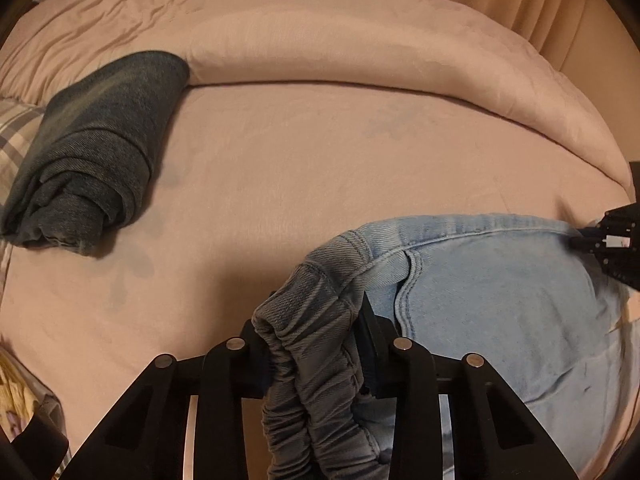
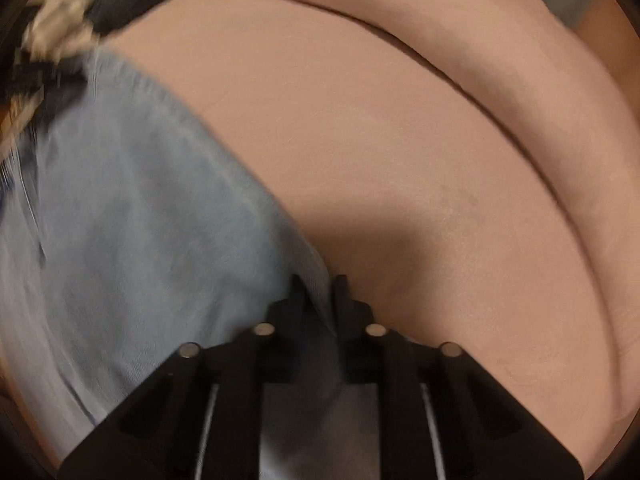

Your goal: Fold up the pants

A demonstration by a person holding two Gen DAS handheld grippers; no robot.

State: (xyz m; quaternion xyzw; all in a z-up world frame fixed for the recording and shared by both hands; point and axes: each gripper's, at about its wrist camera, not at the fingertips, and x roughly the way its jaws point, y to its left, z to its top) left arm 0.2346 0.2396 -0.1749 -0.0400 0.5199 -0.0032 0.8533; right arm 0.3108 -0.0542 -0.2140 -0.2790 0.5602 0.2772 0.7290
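Observation:
Light blue denim pants (image 1: 500, 288) lie on the pink bed sheet (image 1: 280, 168). In the left wrist view my left gripper (image 1: 316, 340) is shut on the bunched, gathered waistband (image 1: 316, 380), which fills the gap between its black fingers. At the right edge of that view my right gripper (image 1: 600, 240) pinches the far end of the same top edge. In the blurred right wrist view the right gripper (image 2: 319, 286) is shut on the pants' hem edge (image 2: 316, 280), and the pants (image 2: 140, 220) spread to the left. The left gripper (image 2: 44, 80) shows as a dark blur at the upper left there.
A folded pair of dark denim pants (image 1: 92, 152) rests at the left of the bed. A thick pink duvet (image 1: 360, 48) is rolled back along the far side. A plaid pillow (image 1: 16, 136) sits at the left edge, and curtains (image 1: 560, 0) hang at the back right.

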